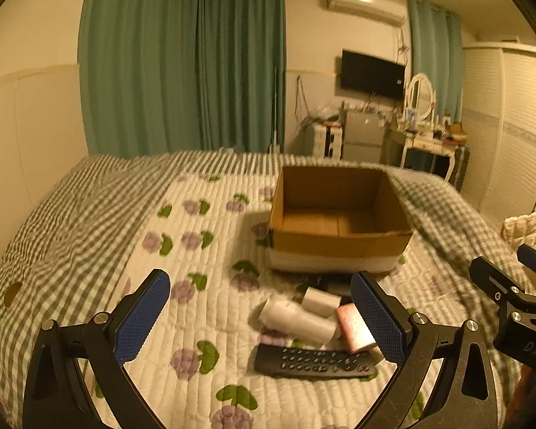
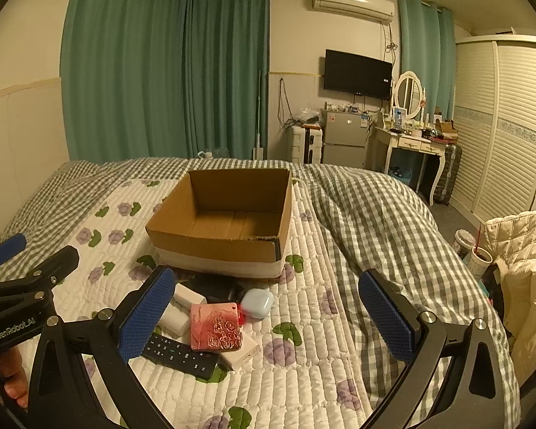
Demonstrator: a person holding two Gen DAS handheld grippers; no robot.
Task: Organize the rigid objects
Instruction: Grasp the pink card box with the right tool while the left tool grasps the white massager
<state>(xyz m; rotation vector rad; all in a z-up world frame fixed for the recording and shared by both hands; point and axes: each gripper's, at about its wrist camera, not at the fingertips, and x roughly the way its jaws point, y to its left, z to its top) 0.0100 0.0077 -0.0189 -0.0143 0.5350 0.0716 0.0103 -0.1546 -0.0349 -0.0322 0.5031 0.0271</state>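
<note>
Rigid objects lie in a loose heap on the quilted bed cover, just in front of the cardboard box: a black remote control nearest the cameras, a pink card-like case with rose patterning resting partly on it, a white box under the case's edge, white blocks to the left, a pale blue earbud case beside them, and something dark against the box's base that I cannot identify. In the left wrist view a white cylindrical piece also shows in the pile.

The box stands upright with its top open, and the floor visible inside looks bare.

Both grippers hover above the heap; the left gripper and the right gripper each have their jaws spread wide and hold nothing.

Because the items overlap, closing on one could drag or flip its neighbours, and the thin remote may slip on the soft quilt. The two grippers sit close together, so reaching for the same spot risks a knock.
</note>
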